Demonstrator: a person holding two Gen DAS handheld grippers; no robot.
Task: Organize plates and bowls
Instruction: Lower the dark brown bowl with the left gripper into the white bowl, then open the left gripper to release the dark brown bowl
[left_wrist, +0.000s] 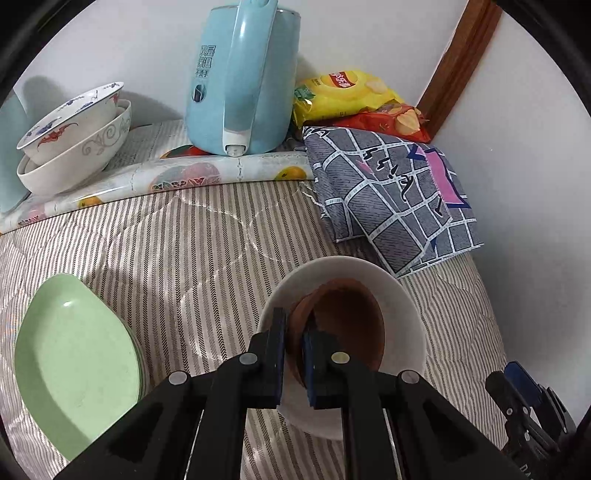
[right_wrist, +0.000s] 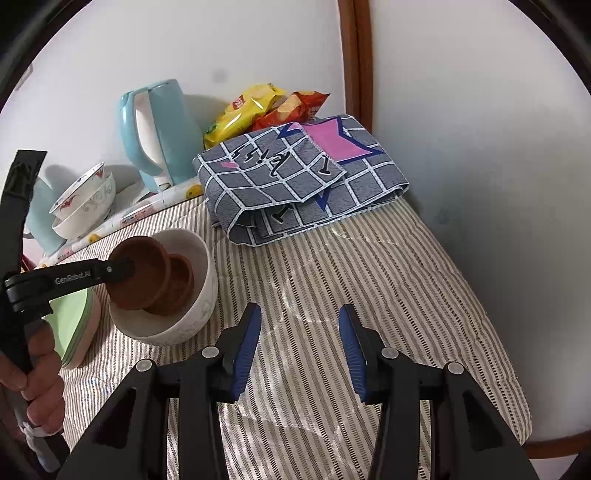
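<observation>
While the left tongs (left_wrist: 293, 354) pinch the rim of a brown bowl (left_wrist: 347, 325) tilted inside the white bowl (left_wrist: 402, 295) on the striped bed (left_wrist: 184, 251), the right tongs (right_wrist: 299, 350) hang open over bare bedding right of that bowl. Green plates (left_wrist: 74, 354) lie left of it. Beyond it sit a folded cloth (left_wrist: 399, 195), kettle (left_wrist: 240, 81) and two stacked bowls (left_wrist: 74, 136).

- Walls (right_wrist: 461, 110): plain white, meeting at a corner marked by a brown wooden post (right_wrist: 356, 55).
- Bed (right_wrist: 369, 295): covered by a grey-striped quilt (left_wrist: 166, 240), set against both walls.
- Fruit-print sheet (left_wrist: 207, 175): laid along the far edge.
- Light: soft; faint shadows are cast on the wall.
</observation>
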